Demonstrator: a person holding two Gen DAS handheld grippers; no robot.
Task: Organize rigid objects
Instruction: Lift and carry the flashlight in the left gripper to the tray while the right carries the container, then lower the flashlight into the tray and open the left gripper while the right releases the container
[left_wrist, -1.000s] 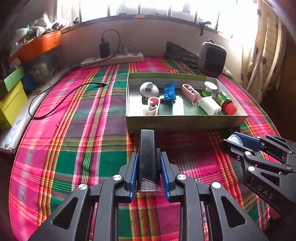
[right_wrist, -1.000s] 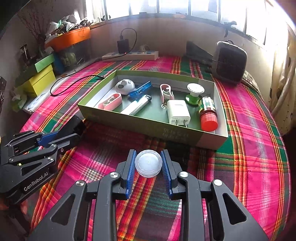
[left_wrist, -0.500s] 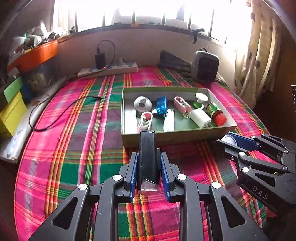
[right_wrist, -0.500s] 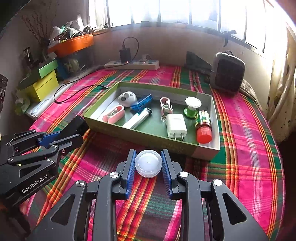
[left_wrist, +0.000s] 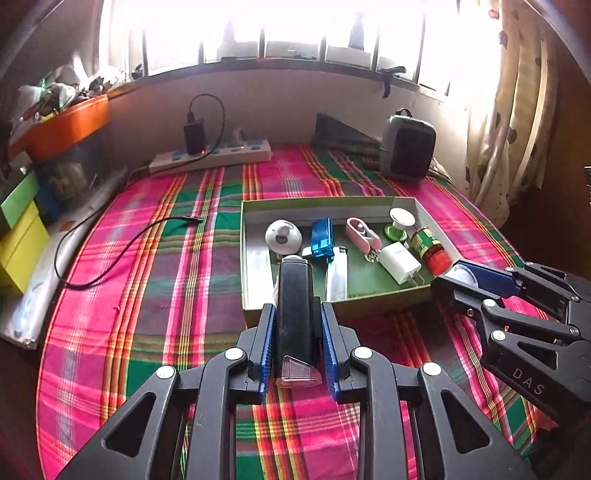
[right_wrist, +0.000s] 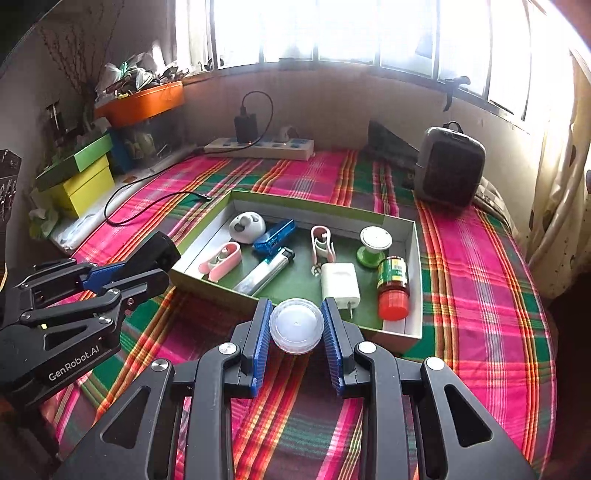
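Note:
My left gripper (left_wrist: 296, 334) is shut on a black oblong device (left_wrist: 294, 310) with a clear end, held above the plaid cloth just in front of the green box (left_wrist: 332, 306). My right gripper (right_wrist: 296, 330) is shut on a round clear lid (right_wrist: 296, 325), held over the box's near wall (right_wrist: 221, 291). The box holds a white charger (right_wrist: 340, 282), a red-capped jar (right_wrist: 393, 288), a lighter (right_wrist: 264, 271), a blue USB piece (right_wrist: 274, 236), pink clips (right_wrist: 221, 260) and a green-white spool (right_wrist: 375, 245). Each gripper shows in the other's view: the right one (left_wrist: 476, 284), the left one (right_wrist: 122, 273).
A grey speaker (right_wrist: 448, 166) stands behind the box at the right. A power strip (right_wrist: 258, 147) with a black adapter lies along the back wall, its cable (left_wrist: 122, 243) trailing over the cloth. Yellow and green boxes (right_wrist: 81, 177) and an orange tray (right_wrist: 142, 105) crowd the left side.
Both grippers have risen and pulled back from the table, still holding their objects. The box now looks farther away and lower in both views.

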